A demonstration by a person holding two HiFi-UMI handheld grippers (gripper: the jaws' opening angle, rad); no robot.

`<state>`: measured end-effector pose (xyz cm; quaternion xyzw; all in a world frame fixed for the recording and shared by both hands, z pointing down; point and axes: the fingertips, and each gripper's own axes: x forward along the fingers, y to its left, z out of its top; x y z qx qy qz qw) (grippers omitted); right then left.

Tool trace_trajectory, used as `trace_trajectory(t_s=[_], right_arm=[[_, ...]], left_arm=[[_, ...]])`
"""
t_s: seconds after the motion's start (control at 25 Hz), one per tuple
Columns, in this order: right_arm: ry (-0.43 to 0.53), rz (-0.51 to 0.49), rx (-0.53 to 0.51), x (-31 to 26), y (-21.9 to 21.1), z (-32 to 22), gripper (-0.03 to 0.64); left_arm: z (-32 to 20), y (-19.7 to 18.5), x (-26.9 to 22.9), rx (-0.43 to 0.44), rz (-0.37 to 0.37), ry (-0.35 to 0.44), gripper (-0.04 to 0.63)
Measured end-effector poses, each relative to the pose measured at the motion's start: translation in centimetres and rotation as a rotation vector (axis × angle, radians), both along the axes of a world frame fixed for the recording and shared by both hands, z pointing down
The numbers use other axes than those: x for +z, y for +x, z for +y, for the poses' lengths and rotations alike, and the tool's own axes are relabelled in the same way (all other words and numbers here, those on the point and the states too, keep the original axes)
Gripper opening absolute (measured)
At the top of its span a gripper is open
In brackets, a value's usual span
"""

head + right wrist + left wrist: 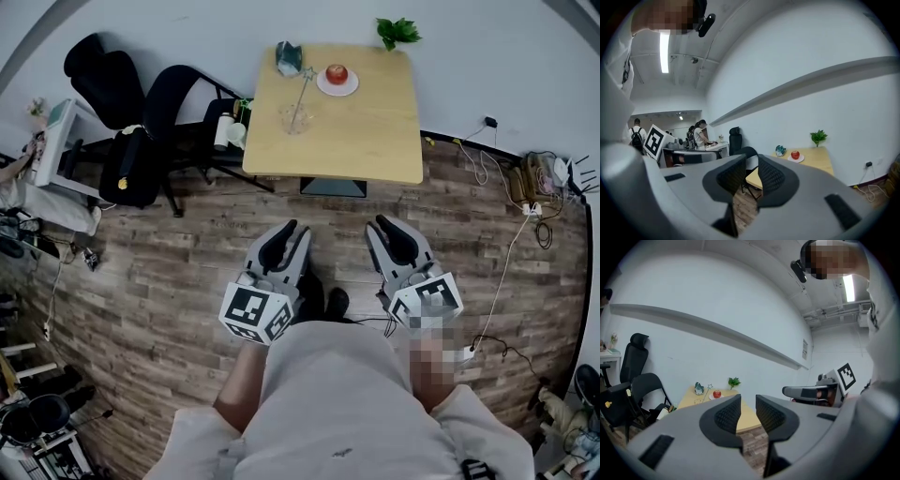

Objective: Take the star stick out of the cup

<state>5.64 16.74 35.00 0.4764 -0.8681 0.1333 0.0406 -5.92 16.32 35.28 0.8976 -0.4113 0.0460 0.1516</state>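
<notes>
Both hand-held grippers are released and hold nothing. The left hand-held gripper (295,230) has its jaws a little apart with only the floor and the desk edge showing through the gap, and the right hand-held gripper (377,225) stands the same way. They are side by side close to the person's body, over the wooden floor (169,281), with their jaws towards the desk and well apart from it.

The star stick (302,89) stands in the cup (294,118). It leans, with its star end up and tipped towards the far edge of the desk. The cup is clear and sits on the left half of the light wooden desk (375,122), nearer the middle than the edges.

Just beyond the star end lies a white plate (349,89) with a red apple (337,73) on it. To the left of the plate, at the far edge, is a small blue-grey object (289,58); what it is cannot be told. A small green plant (398,32) is at the desk's far right corner.

Left of the desk stand two black office chairs (178,103), and a black bag (127,169) hangs beside them. To the right, cables (506,187) run across the floor by the white wall.
</notes>
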Motion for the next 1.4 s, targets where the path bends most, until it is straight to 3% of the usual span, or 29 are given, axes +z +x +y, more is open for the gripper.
trace_trajectory(t_s=[0.68, 1.16, 1.4], right_arm=[[-0.019, 0.025, 0.017, -1.4, -3.2, -11.7, 0.08], [-0.023, 0.02, 0.087, -1.3, -6.4, -17.8, 0.08], [-0.074, 0.015, 0.124, -0.1, -7.1, -18.6, 0.08]], left_arm=[[-13.4, -2.2, 0.1, 0.065, 0.04, -0.005, 0.098], [-19.6, -4.7, 0.6, 0.149, 0.035, -0.007, 0.098], [-21.3, -6.3, 2.6, 0.162, 0.014, -0.051, 0.098]])
